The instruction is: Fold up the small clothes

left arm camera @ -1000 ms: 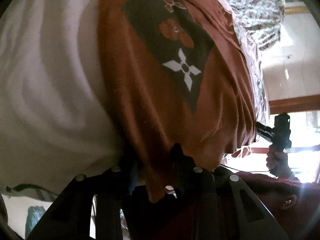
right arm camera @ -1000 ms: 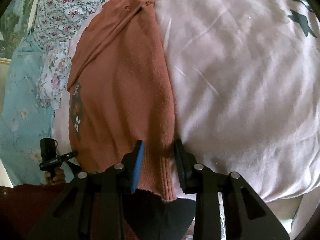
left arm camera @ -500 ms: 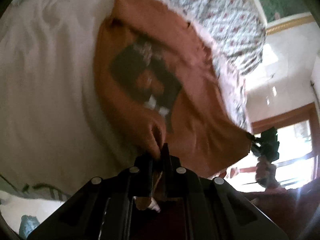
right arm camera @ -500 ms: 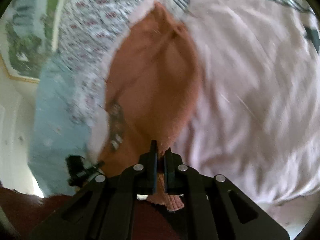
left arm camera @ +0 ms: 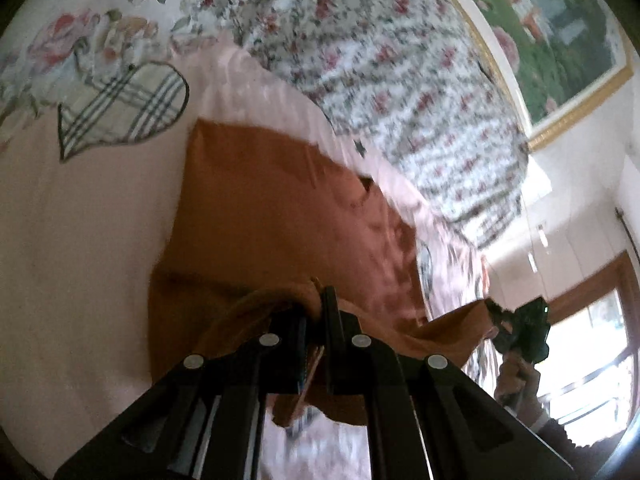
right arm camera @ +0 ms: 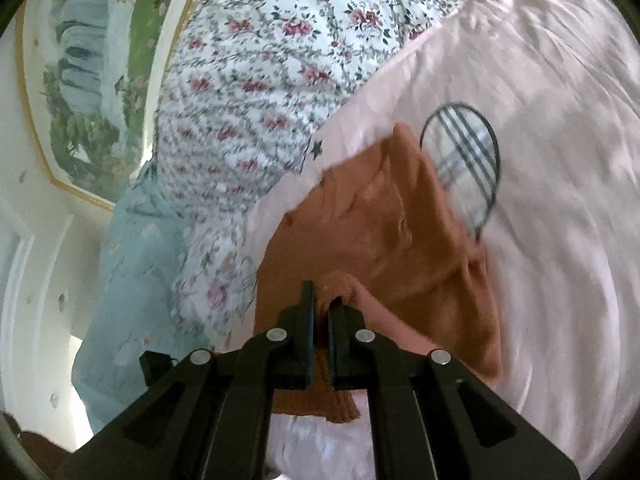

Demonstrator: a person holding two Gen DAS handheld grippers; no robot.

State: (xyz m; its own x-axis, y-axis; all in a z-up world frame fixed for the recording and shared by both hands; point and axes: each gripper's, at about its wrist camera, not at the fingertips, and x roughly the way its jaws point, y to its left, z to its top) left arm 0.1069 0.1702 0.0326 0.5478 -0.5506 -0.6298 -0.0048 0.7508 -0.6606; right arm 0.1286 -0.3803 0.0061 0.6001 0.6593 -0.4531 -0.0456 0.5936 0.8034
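Note:
A small rust-orange knitted top [left arm camera: 272, 216] lies on a pale pink bedspread [left arm camera: 80, 248]. My left gripper [left arm camera: 318, 300] is shut on its near hem, which is raised off the bed and folds over toward the far end. My right gripper [right arm camera: 320, 300] is shut on the other hem corner of the same top [right arm camera: 384, 240]; the ribbed edge hangs below its jaws. In the left wrist view the right gripper [left arm camera: 496, 314] shows at the far right, pinching the stretched cloth. The printed front patch is hidden.
A floral quilt [left arm camera: 380, 64] is heaped at the head of the bed, a light blue one [right arm camera: 132, 264] beside it. A checked heart patch [left arm camera: 132, 108] marks the bedspread. A framed landscape painting [right arm camera: 84, 60] hangs on the wall. A window [left arm camera: 592, 360] glares at right.
Both grippers closed on the top's near hem, then rose and swung forward, carrying the hem up and over toward the far end. The printed patch has gone out of sight.

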